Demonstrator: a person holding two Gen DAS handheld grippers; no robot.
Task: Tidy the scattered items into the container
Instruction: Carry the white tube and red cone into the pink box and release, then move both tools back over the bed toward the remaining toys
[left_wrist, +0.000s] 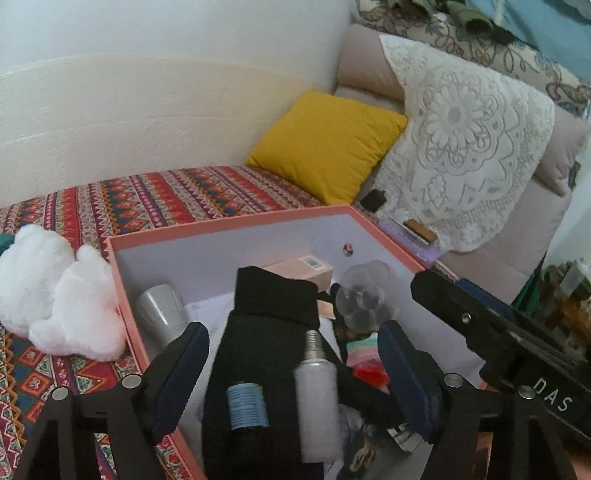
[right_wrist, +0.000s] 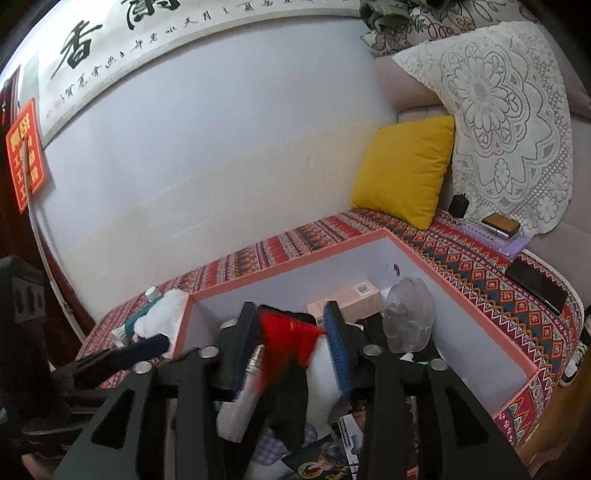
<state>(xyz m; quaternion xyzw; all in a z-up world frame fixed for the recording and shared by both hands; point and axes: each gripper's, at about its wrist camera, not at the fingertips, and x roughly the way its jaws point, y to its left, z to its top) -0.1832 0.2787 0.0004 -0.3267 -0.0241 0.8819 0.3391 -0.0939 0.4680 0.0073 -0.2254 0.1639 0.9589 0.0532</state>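
Note:
A pink-rimmed box (left_wrist: 229, 225) with white walls stands on the patterned bed cover; it also shows in the right wrist view (right_wrist: 461, 291). Inside lie a black knit cloth (left_wrist: 273, 325), a frosted bottle (left_wrist: 317, 391), a blue thread spool (left_wrist: 246, 406), a silver cup (left_wrist: 162, 314), a pink carton (left_wrist: 299, 269) and a clear flower-shaped container (left_wrist: 364, 299). My left gripper (left_wrist: 291, 369) is open above the black cloth, holding nothing. My right gripper (right_wrist: 291, 343) is shut on a red fringed item (right_wrist: 286, 339) over the box.
A white plush toy (left_wrist: 55, 288) lies left of the box on the cover. A yellow cushion (left_wrist: 328, 144) leans at the wall. A lace-covered sofa arm (left_wrist: 465, 147), a purple notebook with a brown case (right_wrist: 498, 229) and a black phone (right_wrist: 535, 284) sit to the right.

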